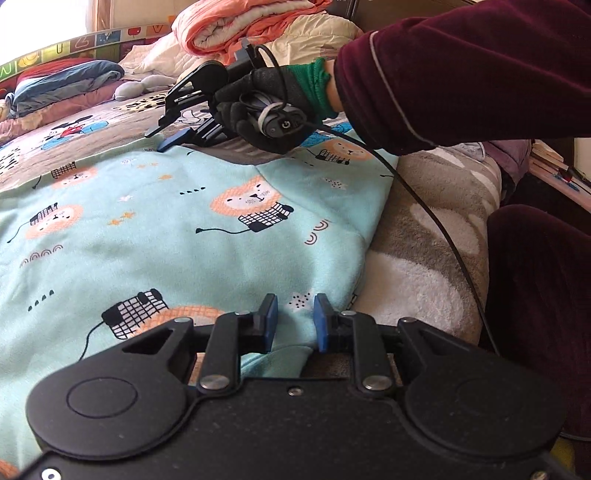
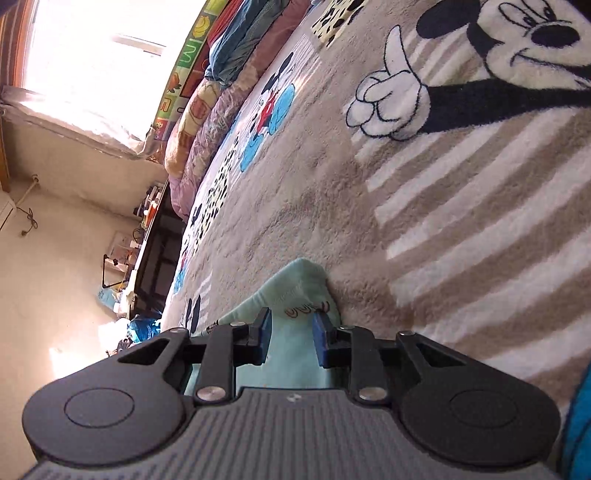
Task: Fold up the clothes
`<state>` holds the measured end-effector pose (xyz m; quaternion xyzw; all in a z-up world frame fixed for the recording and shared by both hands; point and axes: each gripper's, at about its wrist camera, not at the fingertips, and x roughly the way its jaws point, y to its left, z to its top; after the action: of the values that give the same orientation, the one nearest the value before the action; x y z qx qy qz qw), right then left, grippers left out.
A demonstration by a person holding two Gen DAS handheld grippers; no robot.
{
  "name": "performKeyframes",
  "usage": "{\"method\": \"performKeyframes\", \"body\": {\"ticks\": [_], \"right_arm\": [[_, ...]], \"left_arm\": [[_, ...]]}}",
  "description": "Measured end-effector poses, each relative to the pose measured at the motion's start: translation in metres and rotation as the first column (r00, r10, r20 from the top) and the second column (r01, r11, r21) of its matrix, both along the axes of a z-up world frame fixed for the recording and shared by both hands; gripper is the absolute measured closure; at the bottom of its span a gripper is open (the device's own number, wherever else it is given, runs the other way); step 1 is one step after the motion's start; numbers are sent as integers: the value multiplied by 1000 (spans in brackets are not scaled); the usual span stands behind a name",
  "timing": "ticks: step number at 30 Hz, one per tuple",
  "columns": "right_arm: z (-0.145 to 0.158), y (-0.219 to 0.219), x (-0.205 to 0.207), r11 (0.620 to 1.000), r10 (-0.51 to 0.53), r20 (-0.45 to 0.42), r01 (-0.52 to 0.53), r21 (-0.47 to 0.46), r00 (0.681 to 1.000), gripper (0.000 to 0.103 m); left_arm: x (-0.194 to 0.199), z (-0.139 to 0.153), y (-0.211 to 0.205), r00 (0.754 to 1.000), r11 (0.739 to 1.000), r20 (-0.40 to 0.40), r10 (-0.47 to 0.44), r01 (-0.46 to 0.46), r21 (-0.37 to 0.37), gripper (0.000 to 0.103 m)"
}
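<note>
A mint-green garment [image 1: 177, 221] printed with lions lies spread flat on the bed, over a brown fleece blanket [image 2: 424, 221] with cartoon mice and white stripes. In the left wrist view it fills the frame from nine o'clock through the centre, its right edge running from about one o'clock down to five o'clock.

The left hand-held gripper [image 1: 294, 323] sits at six o'clock at the near edge of the garment. Its blue pads [image 1: 271, 321] stand apart, with the hem of the cloth lying between and beneath them; they are spread, not pinching.

The right hand-held gripper [image 1: 173, 142] shows at eleven to twelve o'clock in the left wrist view, held by a hand in a black glove [image 1: 266, 107] with a green cuff, on a dark red sleeve [image 1: 461, 74]. Its blue tip touches the far edge of the garment. From its own camera, the right hand-held gripper [image 2: 291, 338] is turned on its side, and a corner of the garment [image 2: 295, 291] lies between its pads [image 2: 320, 339], which stand apart with a clear gap.

A black cable [image 1: 436, 218] runs from the gloved hand down toward four o'clock. Folded quilts [image 1: 258, 26] are heaped at twelve o'clock at the far side of the bed.
</note>
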<state>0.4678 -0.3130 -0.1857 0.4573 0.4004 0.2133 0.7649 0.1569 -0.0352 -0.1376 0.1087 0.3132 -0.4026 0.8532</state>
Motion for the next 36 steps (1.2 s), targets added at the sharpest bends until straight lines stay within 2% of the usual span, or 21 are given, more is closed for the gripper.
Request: {"method": "performKeyframes", "body": {"ticks": [3,7,9,10,11,12,13,14,15,17,20,24,26,27,28,29,30,32,33,35,36], "right_arm": [[-4,-2,17,1000,-10,-8,10,26,1000,79],[-13,-15,29,990,-105,-38,108,89,994,86],[-15,-14,31,990,-131,-61,134,44,990,99],[-14,-10,32,991,-130,-58,131,0,990,100],[-9,-9,31,990,-143,-48,142,-20,989,99],[-3,-11,27,985,-172,-24,172,-29,985,89],[4,-13,22,979,-201,1,201,-37,980,74],[10,-15,17,973,-227,26,228,-45,974,65],[18,-18,8,968,-240,54,243,-58,969,54],[35,-23,-11,960,-258,111,267,-82,960,54],[60,-7,-56,968,-138,211,177,-180,968,54],[82,26,-132,954,30,299,61,-292,954,54],[83,39,-179,954,65,326,37,-296,943,54],[83,45,-203,956,72,337,31,-292,939,54],[83,51,-226,957,80,347,26,-290,934,54],[79,56,-238,953,89,349,22,-303,933,54],[75,62,-251,949,99,352,18,-316,931,54],[68,74,-276,940,119,356,11,-342,927,54],[64,79,-288,935,128,358,7,-354,925,54],[57,91,-313,925,148,361,1,-380,921,56],[53,96,-326,920,158,363,-3,-393,918,60]], "left_arm": [[2,0,1,1000,1000,-9,1,-1,-11,84],[2,-1,3,1000,1000,-16,2,-2,-21,84],[2,-1,3,1000,1000,-20,2,-2,-23,84],[2,0,3,1000,1000,-20,2,-2,-23,84],[2,0,2,1000,1000,-18,2,-2,-22,84],[1,0,1,1000,1000,-15,3,-3,-21,84],[0,0,1,1000,1000,-11,3,-3,-18,84],[-1,0,1,1000,1000,-6,3,-4,-15,84],[-2,0,0,1000,1000,0,4,-4,-10,84],[-3,1,-1,1000,1000,8,5,-5,-2,84],[-5,2,-2,1000,1000,17,10,-10,8,83],[-10,5,0,999,1000,38,13,-14,21,81],[-13,11,9,1000,1000,27,13,-13,6,72],[-16,16,18,999,1000,33,26,-25,-10,59],[-17,23,35,996,996,47,78,-76,-48,58],[-16,30,57,985,980,49,168,-162,-112,58],[-15,37,78,965,953,45,257,-246,-175,58],[-13,50,121,904,866,20,426,-402,-297,58],[-12,54,142,866,807,-11,500,-471,-356,59],[-16,51,188,776,645,-156,611,-603,-470,61],[-21,48,203,743,586,-209,636,-641,-496,61]]}}
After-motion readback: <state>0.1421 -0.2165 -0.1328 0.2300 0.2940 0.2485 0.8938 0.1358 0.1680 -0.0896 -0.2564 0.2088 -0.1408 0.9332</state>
